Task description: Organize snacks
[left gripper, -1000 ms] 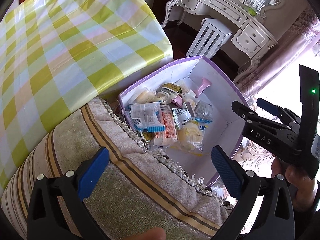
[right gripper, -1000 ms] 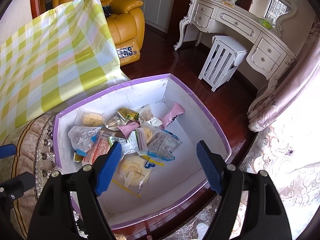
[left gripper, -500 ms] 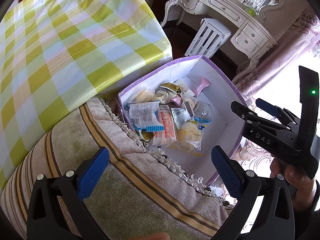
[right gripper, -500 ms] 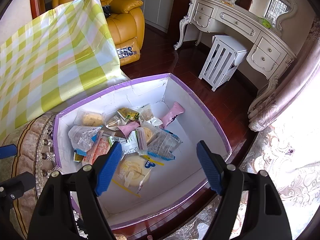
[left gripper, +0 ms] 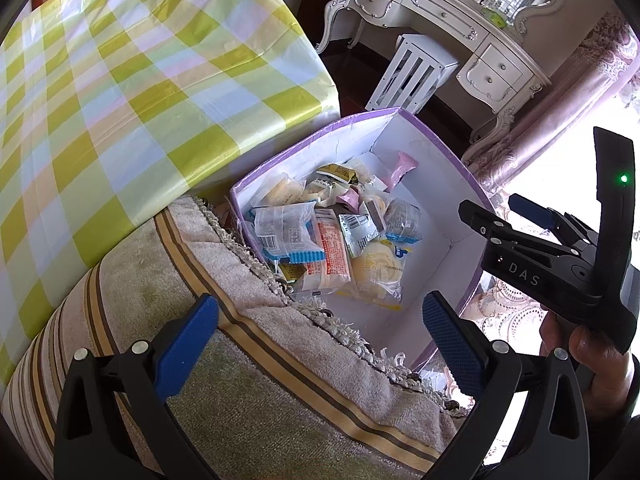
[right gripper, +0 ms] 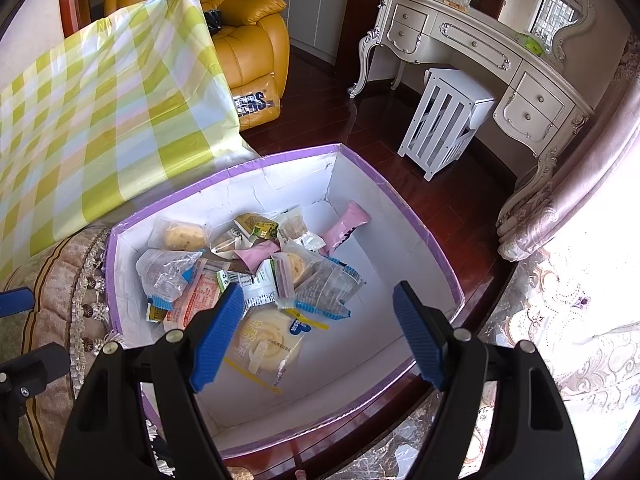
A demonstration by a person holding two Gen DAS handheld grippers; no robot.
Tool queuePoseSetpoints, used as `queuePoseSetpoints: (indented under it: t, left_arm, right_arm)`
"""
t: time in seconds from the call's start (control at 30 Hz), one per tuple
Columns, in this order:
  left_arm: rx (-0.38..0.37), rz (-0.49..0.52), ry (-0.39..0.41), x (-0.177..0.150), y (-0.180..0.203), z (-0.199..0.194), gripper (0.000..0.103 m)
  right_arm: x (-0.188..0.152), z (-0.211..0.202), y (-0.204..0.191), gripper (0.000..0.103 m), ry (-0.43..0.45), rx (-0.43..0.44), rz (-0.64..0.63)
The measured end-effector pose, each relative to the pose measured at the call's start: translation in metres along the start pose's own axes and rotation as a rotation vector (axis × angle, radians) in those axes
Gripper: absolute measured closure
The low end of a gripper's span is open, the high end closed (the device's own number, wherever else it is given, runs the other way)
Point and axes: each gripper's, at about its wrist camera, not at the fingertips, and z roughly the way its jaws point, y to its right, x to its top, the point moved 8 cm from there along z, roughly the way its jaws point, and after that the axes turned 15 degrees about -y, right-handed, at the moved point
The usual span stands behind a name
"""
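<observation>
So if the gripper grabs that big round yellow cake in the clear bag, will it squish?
Probably a little. The round yellow cake looks soft and puffy, so a hard squeeze may dent it. Its clear wrapper looks shiny and loose, so it might crinkle and slip. It likely feels light for its size.

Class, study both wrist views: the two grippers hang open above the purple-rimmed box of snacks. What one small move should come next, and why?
Probably lower the right gripper onto the round yellow cake packet. Its jaws stand open and empty right over that packet, which lies nearest in the box with bare floor beside it. The left gripper hangs over the striped towel, off to the box's side.
</observation>
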Motion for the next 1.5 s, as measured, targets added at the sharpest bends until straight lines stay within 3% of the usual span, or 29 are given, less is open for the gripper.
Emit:
queuePoseSetpoints:
  t: [0.2,0.3,0.43,0.53,0.6,0.73,0.8,0.87,0.9,1.0,1.5]
  left_arm:
    - [-0.031,0.013,0.044,0.001,0.002,-0.016,0.004]
    - [0.052,-0.058,0.121,-0.013,-0.029,-0.053,0.004]
    - [0.187,-0.294,0.223,-0.062,-0.115,-0.1,0.004]
    - [0.31,-0.521,0.25,-0.119,-0.185,-0.12,0.004]
    - [0.369,-0.621,0.264,-0.153,-0.218,-0.131,0.004]
    - [0.386,-0.728,0.268,-0.205,-0.257,-0.135,0.004]
    - [0.369,-0.75,0.269,-0.221,-0.265,-0.132,0.004]
    - [0.364,-0.767,0.257,-0.235,-0.268,-0.126,0.004]
    - [0.36,-0.763,0.262,-0.237,-0.269,-0.122,0.004]
    - [0.395,-0.735,0.271,-0.235,-0.267,-0.117,0.004]
    - [0.373,-0.747,0.298,-0.232,-0.273,-0.111,0.004]
  right_arm:
    - [0.001,-0.004,-0.002,0.026,0.01,0.018,0.006]
    - [0.006,-0.021,-0.025,0.026,0.042,0.077,-0.021]
    - [0.006,-0.056,-0.108,0.023,0.085,0.214,-0.172]
    - [-0.008,-0.077,-0.188,0.021,0.069,0.348,-0.297]
    - [-0.023,-0.085,-0.238,0.021,0.051,0.404,-0.377]
    - [-0.048,-0.089,-0.303,0.021,0.034,0.432,-0.438]
    - [-0.06,-0.085,-0.323,0.021,0.037,0.382,-0.482]
    - [-0.069,-0.077,-0.329,0.016,0.06,0.325,-0.489]
    - [-0.073,-0.072,-0.333,0.008,0.059,0.3,-0.496]
    - [-0.073,-0.065,-0.33,0.002,0.072,0.257,-0.484]
    - [-0.073,-0.06,-0.329,0.001,0.037,0.286,-0.473]
